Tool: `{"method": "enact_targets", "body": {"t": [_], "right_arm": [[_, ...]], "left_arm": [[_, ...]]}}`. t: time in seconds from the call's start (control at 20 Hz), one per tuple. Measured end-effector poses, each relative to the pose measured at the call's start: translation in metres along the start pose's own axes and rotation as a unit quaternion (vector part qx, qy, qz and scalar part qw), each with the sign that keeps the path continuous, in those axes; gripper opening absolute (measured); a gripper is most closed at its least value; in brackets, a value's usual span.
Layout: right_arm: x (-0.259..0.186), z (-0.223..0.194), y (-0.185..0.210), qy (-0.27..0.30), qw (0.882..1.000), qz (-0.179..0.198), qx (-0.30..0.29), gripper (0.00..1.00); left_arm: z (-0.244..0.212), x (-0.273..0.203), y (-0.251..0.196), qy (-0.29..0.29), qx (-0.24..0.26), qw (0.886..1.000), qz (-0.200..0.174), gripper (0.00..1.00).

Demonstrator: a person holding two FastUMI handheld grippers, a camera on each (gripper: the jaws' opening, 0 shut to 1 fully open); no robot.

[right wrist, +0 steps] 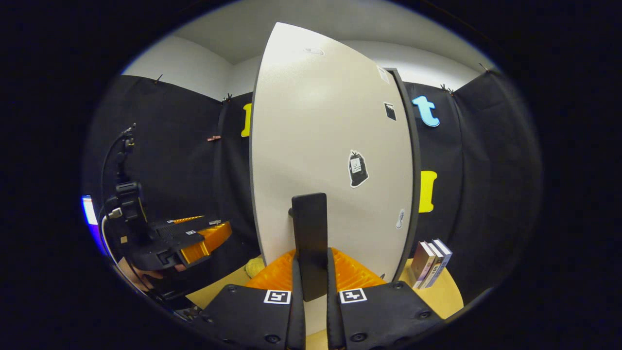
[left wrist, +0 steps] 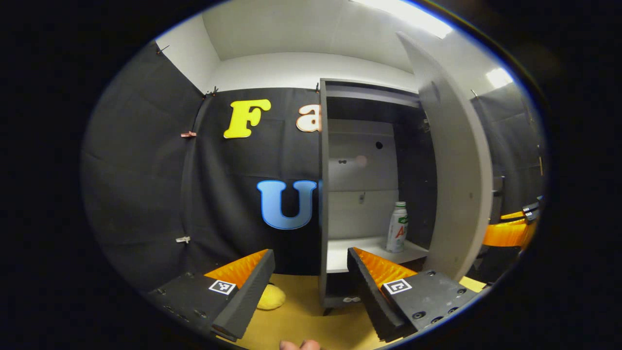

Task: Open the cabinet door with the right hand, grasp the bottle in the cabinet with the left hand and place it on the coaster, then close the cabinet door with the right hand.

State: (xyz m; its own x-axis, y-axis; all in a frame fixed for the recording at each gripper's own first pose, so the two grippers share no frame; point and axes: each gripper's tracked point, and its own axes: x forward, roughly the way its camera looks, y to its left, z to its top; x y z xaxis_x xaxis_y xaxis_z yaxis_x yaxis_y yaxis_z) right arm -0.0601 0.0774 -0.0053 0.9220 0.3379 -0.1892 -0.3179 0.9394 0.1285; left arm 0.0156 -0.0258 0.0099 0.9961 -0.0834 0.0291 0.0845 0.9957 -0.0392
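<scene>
Inside the cabinet point(left wrist: 369, 165), a light, slick bottle point(left wrist: 397, 227) at one o'clock was faced by the spread left gripper point(left wrist: 311, 279), best pinched mid-body, while the handle point(right wrist: 309, 243) was clamped by the right gripper point(right wrist: 311, 287).

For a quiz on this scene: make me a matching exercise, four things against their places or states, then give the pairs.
Things:
1. bottle
2. cabinet door
3. left gripper
4. books

Places or states:
A. swung open, its handle clamped between the fingers of the right gripper
B. upright on the cabinet shelf
C. leaning on the table, beside the cabinet
D. fingers apart, holding nothing, in front of the cabinet

Pairs: 1-B, 2-A, 3-D, 4-C
</scene>
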Motion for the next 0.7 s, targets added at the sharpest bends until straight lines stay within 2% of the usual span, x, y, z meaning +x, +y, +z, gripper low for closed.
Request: {"method": "enact_targets", "body": {"t": [0.25, 0.7], "right_arm": [[-0.031, 0.004, -0.039, -0.003, 1.000, -0.022, 0.000, 0.21], [-0.065, 0.014, -0.100, -0.014, 0.999, -0.044, 0.007, 0.20]], "left_arm": [[-0.002, 0.032, -0.049, 0.004, -0.006, 0.999, -0.033, 0.94], [-0.014, 0.108, -0.172, 0.015, -0.010, 0.995, -0.094, 0.94]]}}
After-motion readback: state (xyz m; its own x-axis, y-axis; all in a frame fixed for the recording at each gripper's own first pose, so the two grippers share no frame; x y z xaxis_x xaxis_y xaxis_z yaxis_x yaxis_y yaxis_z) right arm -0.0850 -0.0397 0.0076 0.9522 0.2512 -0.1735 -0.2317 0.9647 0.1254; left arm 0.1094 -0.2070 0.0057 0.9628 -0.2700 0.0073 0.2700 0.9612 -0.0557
